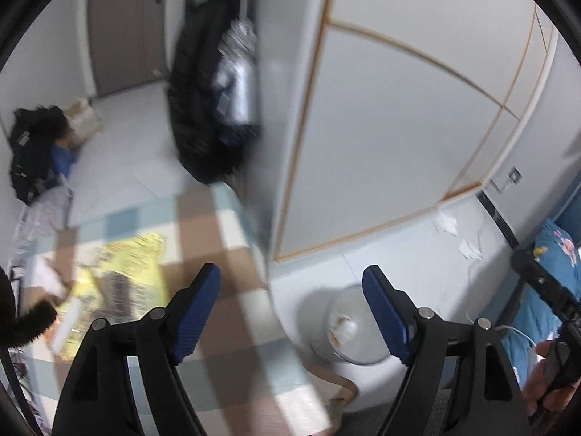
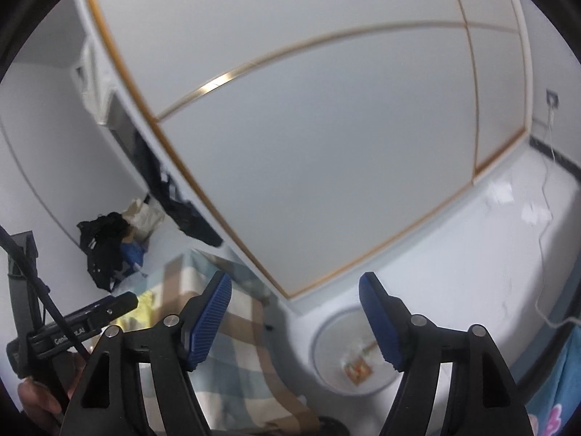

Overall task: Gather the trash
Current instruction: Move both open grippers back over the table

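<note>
A round grey trash bin [image 1: 350, 330] stands on the white floor beside a checked table; it holds some scraps. It also shows in the right wrist view [image 2: 350, 358], with an orange-and-white scrap inside. White crumpled papers [image 1: 448, 223] lie on the floor by the wardrobe, also seen in the right wrist view [image 2: 533, 214]. A yellow wrapper [image 1: 123, 272] lies on the checked tablecloth [image 1: 232, 312]. My left gripper [image 1: 292, 312] is open and empty above the table edge and bin. My right gripper [image 2: 296, 321] is open and empty, above the bin.
A white wardrobe [image 1: 392, 116] with wooden trim stands ahead. Dark coats [image 1: 203, 109] hang at its left end. A black bag [image 1: 32, 152] and a paper bag [image 1: 85, 120] lie by the far wall. A blue flowered bedspread [image 1: 555, 254] is at right. A white cable [image 2: 544, 225] runs down the wall.
</note>
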{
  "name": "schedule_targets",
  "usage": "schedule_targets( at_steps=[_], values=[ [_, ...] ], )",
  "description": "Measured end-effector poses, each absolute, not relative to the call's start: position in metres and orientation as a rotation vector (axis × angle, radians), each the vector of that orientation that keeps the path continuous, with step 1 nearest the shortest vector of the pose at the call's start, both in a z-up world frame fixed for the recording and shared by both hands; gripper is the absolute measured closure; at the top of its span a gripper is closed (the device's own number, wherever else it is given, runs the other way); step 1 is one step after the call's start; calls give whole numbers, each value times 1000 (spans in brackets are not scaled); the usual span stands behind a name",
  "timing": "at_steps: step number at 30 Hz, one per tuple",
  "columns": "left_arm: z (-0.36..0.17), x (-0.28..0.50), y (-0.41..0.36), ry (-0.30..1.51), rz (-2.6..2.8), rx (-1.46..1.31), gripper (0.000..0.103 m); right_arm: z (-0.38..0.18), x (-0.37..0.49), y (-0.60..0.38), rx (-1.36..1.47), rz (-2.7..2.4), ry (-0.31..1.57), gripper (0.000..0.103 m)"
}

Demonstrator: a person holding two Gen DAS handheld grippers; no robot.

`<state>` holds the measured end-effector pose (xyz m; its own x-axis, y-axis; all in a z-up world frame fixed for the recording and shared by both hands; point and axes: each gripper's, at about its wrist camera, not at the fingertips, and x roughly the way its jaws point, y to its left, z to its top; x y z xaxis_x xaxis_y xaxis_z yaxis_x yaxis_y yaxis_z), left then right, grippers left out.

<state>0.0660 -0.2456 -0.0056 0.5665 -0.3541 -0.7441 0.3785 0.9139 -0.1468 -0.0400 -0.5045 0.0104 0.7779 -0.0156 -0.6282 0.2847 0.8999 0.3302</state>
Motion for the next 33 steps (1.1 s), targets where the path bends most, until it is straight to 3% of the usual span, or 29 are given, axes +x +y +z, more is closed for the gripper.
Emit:
schedule_targets(
  at_steps=[15,33],
  values=[
    [37,51,-133,730,-301,-92,14,75,-35,-384,241,-50,535,19],
    [11,66,-3,737,-102,-242,14,44,0,-249,200,196,620,15]
  ],
)
